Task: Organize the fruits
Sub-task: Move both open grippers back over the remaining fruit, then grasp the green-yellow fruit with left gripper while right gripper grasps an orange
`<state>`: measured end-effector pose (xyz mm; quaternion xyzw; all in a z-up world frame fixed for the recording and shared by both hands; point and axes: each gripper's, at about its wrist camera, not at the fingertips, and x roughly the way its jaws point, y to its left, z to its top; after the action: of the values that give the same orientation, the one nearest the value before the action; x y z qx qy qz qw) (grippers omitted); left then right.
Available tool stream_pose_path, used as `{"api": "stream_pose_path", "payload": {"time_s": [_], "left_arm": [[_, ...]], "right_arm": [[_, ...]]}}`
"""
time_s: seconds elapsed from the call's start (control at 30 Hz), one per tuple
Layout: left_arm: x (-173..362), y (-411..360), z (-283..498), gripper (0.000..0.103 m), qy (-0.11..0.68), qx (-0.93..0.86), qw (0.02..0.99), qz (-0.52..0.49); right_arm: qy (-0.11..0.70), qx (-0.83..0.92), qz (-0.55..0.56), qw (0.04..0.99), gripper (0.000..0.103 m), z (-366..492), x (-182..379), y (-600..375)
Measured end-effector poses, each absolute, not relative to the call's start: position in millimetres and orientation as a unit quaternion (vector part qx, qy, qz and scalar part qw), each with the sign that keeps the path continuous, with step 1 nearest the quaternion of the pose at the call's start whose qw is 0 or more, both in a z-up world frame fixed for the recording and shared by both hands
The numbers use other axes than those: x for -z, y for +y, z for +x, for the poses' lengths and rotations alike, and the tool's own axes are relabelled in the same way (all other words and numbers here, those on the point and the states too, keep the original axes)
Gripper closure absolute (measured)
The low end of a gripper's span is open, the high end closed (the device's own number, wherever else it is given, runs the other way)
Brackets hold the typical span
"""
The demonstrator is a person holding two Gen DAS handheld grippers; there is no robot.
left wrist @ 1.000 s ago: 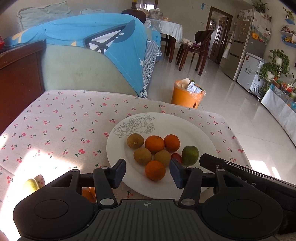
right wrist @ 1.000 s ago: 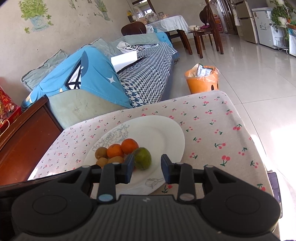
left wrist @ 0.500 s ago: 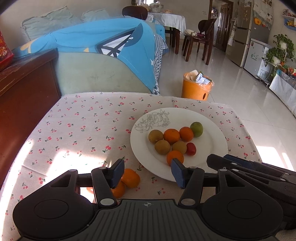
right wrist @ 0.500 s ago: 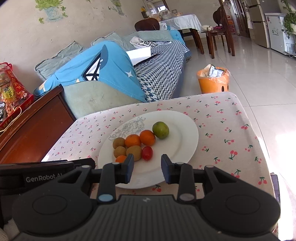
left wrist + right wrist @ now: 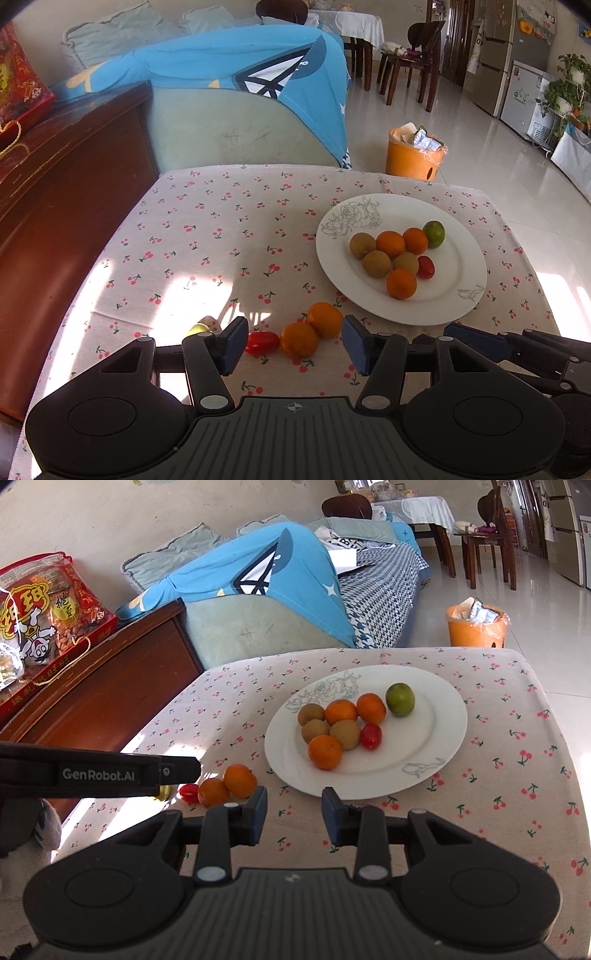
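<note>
Hovering above the cherry-print tablecloth (image 5: 229,236), left gripper (image 5: 293,345) and right gripper (image 5: 293,818) stand spread, empty, near the plate (image 5: 436,734) of fruit.

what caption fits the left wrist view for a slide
Open left hand-held gripper over loose oranges and tomato, beside a fruit-filled plate.

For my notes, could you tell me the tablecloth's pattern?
The tablecloth is beige with small red cherries, clearest in the right wrist view.
</note>
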<state>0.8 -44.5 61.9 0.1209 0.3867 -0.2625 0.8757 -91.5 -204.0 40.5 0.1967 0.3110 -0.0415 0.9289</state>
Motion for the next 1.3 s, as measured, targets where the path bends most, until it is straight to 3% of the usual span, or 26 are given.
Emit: {"api": "stream_pose_path", "payload": {"time_s": [0.37, 1.13, 1.3], "left_arm": [[-49, -15, 13, 0.048, 0.381, 0.214, 0.889, 0.139], [-14, 7, 54, 0.052, 0.436, 0.158, 0.884, 0.058], [-6, 4, 58, 0.061, 0.444, 0.158, 0.88, 0.06]], "right_arm": [[0.314, 0.008, 0.196, 0.929, 0.069, -72, -27, -187], [0.298, 0.002, 0.226, 0.927, 0.069, -32, -8, -183], [0.295, -0.004, 0.235, 0.926, 0.069, -28, -5, -183]]}}
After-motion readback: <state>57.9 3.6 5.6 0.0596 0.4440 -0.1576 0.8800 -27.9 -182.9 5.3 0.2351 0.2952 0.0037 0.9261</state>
